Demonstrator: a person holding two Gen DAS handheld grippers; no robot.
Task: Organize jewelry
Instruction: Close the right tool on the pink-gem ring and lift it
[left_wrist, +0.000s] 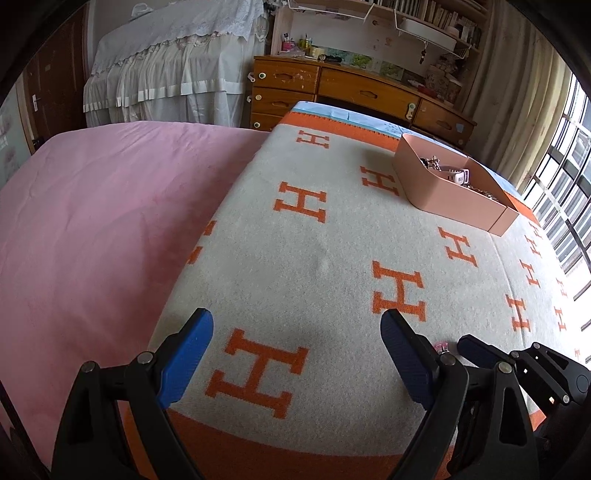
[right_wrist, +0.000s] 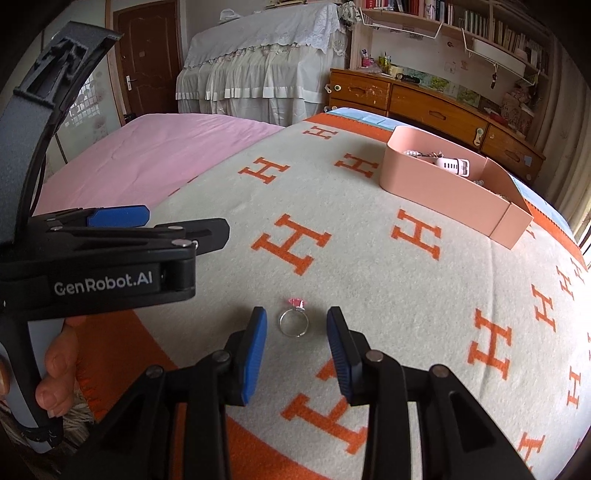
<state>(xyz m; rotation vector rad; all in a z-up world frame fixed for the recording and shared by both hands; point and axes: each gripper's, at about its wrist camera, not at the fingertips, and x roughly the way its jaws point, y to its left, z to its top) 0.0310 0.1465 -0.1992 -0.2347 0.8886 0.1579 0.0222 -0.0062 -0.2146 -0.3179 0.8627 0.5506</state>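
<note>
A silver ring with a pink stone (right_wrist: 293, 320) lies on the cream and orange blanket (right_wrist: 369, 280), between the blue fingertips of my open right gripper (right_wrist: 296, 325), not touching them. Its pink stone peeks out in the left wrist view (left_wrist: 441, 347). A pink open box (right_wrist: 443, 188) holding a white watch (right_wrist: 453, 165) and other jewelry stands at the far right of the blanket; it also shows in the left wrist view (left_wrist: 436, 184). My left gripper (left_wrist: 297, 328) is open and empty over the blanket, left of the right gripper (left_wrist: 476, 350).
A pink bedsheet (left_wrist: 92, 221) covers the bed to the left. A wooden dresser (left_wrist: 351, 88) and shelves stand beyond the bed. A white-draped piece of furniture (right_wrist: 258, 62) is at the back. Windows are at the right.
</note>
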